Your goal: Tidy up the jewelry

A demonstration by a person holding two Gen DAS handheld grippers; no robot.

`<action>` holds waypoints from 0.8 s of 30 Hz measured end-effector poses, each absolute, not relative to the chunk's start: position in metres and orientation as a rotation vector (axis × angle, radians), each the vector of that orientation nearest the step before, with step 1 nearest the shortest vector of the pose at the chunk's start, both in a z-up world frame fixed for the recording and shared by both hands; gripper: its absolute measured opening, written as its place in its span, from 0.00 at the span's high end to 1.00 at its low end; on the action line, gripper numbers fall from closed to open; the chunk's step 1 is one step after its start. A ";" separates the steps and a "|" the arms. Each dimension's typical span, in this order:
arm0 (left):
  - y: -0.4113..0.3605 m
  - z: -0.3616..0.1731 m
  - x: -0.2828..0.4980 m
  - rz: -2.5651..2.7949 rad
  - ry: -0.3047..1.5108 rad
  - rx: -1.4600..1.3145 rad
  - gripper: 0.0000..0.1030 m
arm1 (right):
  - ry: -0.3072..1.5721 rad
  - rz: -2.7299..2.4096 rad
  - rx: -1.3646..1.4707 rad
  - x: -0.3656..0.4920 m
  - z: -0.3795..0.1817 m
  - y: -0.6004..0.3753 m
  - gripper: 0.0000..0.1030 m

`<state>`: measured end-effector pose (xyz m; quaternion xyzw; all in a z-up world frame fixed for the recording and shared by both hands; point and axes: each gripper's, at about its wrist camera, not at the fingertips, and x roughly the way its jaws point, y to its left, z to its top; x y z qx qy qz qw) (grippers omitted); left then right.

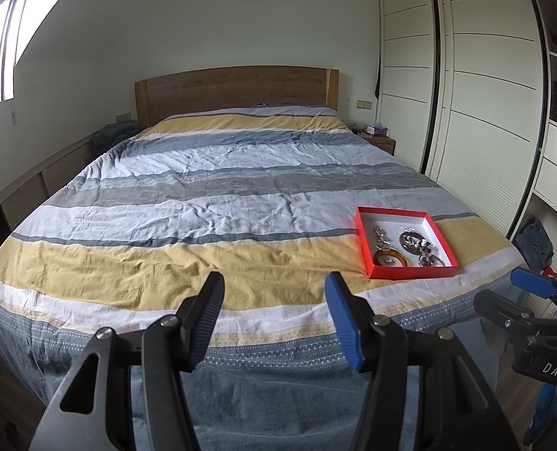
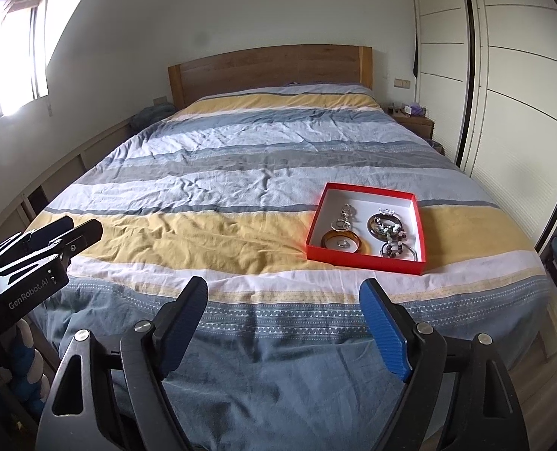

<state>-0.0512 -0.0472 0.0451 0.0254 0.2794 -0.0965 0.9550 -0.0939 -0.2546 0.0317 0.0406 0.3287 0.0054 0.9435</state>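
Red cardboard tray point(image 2: 368, 259) of tangled jewelry point(image 2: 389, 233) sits on the striped bedspread point(image 2: 203, 195); left gripper point(image 1: 274, 319) and right gripper point(image 2: 284, 323) hover wide open, empty. Light, slippery bangles likely lift best by their rims.

Jewelry point(image 2: 376, 235) details too small

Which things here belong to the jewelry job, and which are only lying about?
For the job:
- red box
- amber bangle
- beaded bracelets
- metal chain piece

Lying about:
- striped duvet
- nightstand
- wardrobe doors
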 end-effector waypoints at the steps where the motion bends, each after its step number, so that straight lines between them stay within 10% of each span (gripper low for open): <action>1: -0.048 0.046 -0.052 -0.196 0.567 0.054 0.48 | 0.668 0.011 0.083 -0.095 0.032 -0.255 0.20; 24: -0.049 0.047 -0.054 -0.195 0.570 0.059 0.48 | 0.650 -0.024 0.097 -0.099 0.035 -0.262 0.18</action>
